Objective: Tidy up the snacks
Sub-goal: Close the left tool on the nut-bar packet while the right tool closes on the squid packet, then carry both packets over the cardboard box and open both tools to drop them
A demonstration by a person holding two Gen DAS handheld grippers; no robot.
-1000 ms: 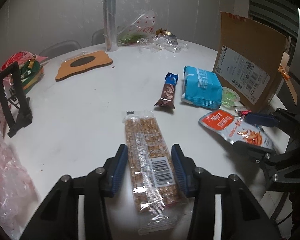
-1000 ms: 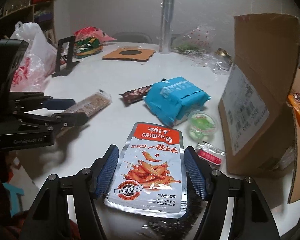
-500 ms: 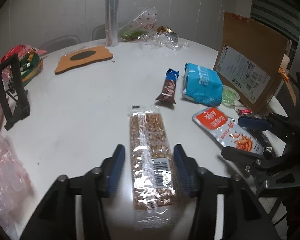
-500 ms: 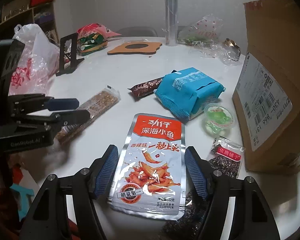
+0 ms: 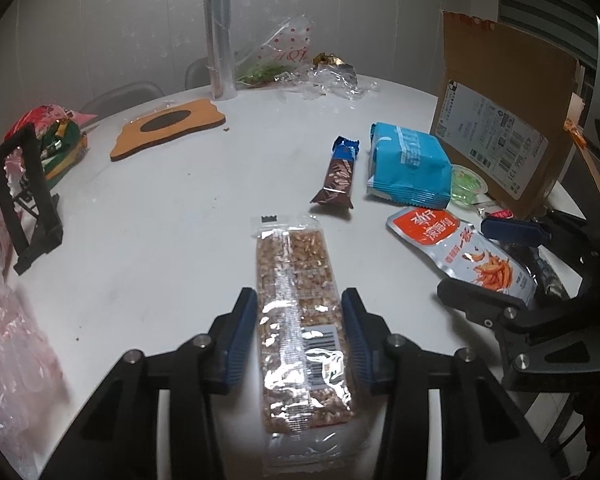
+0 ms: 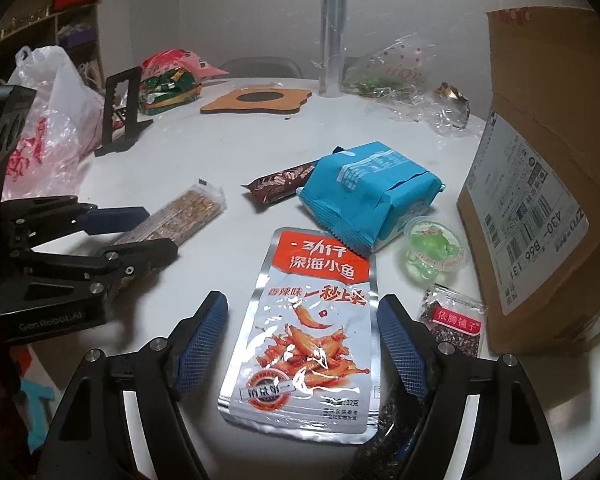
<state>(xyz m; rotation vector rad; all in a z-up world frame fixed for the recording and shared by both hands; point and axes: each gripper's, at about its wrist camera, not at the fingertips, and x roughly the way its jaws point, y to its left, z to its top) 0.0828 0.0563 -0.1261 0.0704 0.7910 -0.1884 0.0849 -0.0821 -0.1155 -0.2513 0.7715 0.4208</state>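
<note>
While a round white table (image 5: 148,208) is strewn with snacks, two hand-held grippers are seen poised over separate packets. The left gripper (image 5: 299,328) is set astride a clear-wrapped peanut brittle bar (image 5: 300,320), which lies flat on the table; its jaws have just been closing, and its blue pads (image 5: 242,336) are seen just at the wrapper's edges, though a firm pinch cannot be told. The right gripper (image 6: 302,344) is placed over a silver and red fish snack pouch (image 6: 312,320), its jaws having just been opening; a clear gap is left at the left pad, while the right pad stands just at the pouch's edge, and the pouch is left lying on the table. Beyond the pouch, a blue packet (image 6: 368,196) is seen, with a brown chocolate bar (image 6: 280,182) just to its left. A green jelly cup (image 6: 434,248) is found right of the pouch, and a small dark sachet with a red label (image 6: 454,316) below the cup. A cardboard box (image 6: 540,184) is stood at the pouch's far right. Behind the blue packet, a wooden coaster (image 6: 256,100) and a tall clear roll (image 6: 332,32) are seen.
</note>
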